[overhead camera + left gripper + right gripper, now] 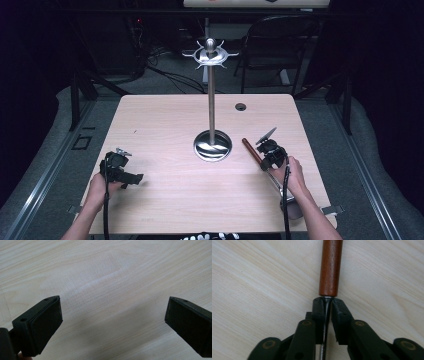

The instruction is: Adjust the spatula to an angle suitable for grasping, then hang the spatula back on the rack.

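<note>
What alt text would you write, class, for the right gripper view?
The right tool is shut on the thin metal shaft of a utensil, just below its reddish-brown wooden handle. The utensil lies on a pale wooden table.

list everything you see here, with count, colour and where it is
table: 1, light wood, fills the middle of the high view
stand: 1, silver, upright pole on a round base at the table's centre, hooked crown on top
utensil: 1, reddish-brown wooden handle on a thin metal shaft, lying on the table right of the stand's base; its far end is hard to make out
grommet: 1, dark, in the tabletop near the far edge
chair: 1, black, behind the table
cables: several, black, on the floor behind the table
left gripper: 1, black, low over the near-left table, fingers wide apart, nothing between
right gripper: 1, black, fingers shut on the utensil's shaft just below the handle
hands: 2, at the near edge, one on each gripper
</note>
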Demonstrator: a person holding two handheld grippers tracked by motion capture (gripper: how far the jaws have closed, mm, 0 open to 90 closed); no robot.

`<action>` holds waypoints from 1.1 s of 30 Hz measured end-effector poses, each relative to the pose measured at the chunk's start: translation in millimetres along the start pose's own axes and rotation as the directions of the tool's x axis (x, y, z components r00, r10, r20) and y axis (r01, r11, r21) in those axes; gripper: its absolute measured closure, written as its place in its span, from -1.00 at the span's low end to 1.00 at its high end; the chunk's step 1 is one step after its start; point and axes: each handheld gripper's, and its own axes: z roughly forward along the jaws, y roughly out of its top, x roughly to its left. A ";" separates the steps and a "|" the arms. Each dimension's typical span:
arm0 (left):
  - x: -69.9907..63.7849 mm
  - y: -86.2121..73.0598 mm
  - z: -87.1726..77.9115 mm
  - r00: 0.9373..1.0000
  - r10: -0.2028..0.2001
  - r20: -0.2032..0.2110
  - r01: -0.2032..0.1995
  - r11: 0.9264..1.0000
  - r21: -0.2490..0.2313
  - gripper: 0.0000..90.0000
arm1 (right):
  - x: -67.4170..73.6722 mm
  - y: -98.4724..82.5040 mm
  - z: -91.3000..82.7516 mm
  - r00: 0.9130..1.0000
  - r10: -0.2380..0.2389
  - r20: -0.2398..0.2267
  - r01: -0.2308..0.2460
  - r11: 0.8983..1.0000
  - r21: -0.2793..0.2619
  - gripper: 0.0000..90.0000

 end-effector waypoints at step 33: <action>-1.0 0.2 -0.5 1.000 0.002 0.007 -0.001 1.000 -0.009 -0.98 | 0.4 -1.9 -9.4 0.999 0.020 -0.026 -0.022 0.997 -0.079 0.89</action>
